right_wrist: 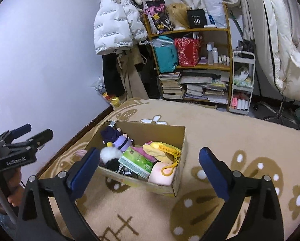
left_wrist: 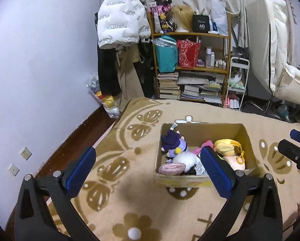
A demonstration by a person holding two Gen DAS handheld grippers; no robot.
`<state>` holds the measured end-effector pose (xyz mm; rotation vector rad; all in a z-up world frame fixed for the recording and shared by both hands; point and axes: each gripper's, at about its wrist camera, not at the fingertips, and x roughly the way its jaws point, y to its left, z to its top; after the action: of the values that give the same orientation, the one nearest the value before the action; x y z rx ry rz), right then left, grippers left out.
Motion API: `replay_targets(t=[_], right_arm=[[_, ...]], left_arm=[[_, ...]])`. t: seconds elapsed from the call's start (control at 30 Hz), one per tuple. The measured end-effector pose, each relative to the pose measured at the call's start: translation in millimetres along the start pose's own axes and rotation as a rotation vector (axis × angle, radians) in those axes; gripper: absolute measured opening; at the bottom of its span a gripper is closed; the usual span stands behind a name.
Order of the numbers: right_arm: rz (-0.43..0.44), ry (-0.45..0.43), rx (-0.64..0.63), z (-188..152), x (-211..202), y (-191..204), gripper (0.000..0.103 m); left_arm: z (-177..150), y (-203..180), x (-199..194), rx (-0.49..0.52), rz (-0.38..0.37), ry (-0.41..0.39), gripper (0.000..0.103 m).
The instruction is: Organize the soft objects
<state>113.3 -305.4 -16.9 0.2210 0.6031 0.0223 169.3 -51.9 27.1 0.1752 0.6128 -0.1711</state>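
Note:
A cardboard box (left_wrist: 248,140) (right_wrist: 180,172) sits on the beige patterned blanket (left_wrist: 129,192) (right_wrist: 220,132). Inside lie a purple plush doll (left_wrist: 175,143) (right_wrist: 117,139), a white fluffy toy (left_wrist: 185,158) (right_wrist: 107,153), a yellow plush pouch (left_wrist: 226,147) (right_wrist: 162,149), a pink soft item (right_wrist: 162,175) and a green tissue pack (right_wrist: 137,160). My left gripper (left_wrist: 148,170) is open and empty, held above the blanket just left of the box. My right gripper (right_wrist: 150,170) is open and empty, over the box's near right corner. It also shows at the right edge of the left wrist view (left_wrist: 296,150).
A wooden bookshelf (left_wrist: 192,66) (right_wrist: 196,64) with books and bags stands behind the bed. A white puffer jacket (left_wrist: 119,18) (right_wrist: 115,22) hangs beside it. A small white cart (left_wrist: 235,86) (right_wrist: 241,86) and a white chair (left_wrist: 280,64) stand at right. The wall (left_wrist: 39,60) is at left.

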Motion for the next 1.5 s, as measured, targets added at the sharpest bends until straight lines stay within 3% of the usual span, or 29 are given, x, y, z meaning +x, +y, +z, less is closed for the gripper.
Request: replay_targets(t=[0.2,0.43,0.73,1.07,1.5], right_arm=[[-0.005,-0.045,-0.002,-4.4,-35.2,3.2,0.103],[-0.008,-0.068,-0.023,-15.4,-62.3,8.5,0.103],[-0.004,-0.079,-0.012,-41.2,-88.5,13.8,0.103],[0.006,-0.122,0.0,-67.6,-109.6,13.5,0.103],[-0.028,-0.12,-0.018,-86.5,-104.6,10.9,0.103]], left_arm=[[-9.0,1.2,-38.0,0.03,0.01,-0.038,0.103],[-34.4,8.1,-70.5,-0.003,0.011,-0.052,0.103],[-59.6,4.1,-109.6,0.05,0.053,-0.1,0.103],[-92.1,-0.4,-116.5,0.073,0.07,-0.116,0.103],[-110.0,-1.4,-110.2,0.002,0.087,-0.141,0.103]])
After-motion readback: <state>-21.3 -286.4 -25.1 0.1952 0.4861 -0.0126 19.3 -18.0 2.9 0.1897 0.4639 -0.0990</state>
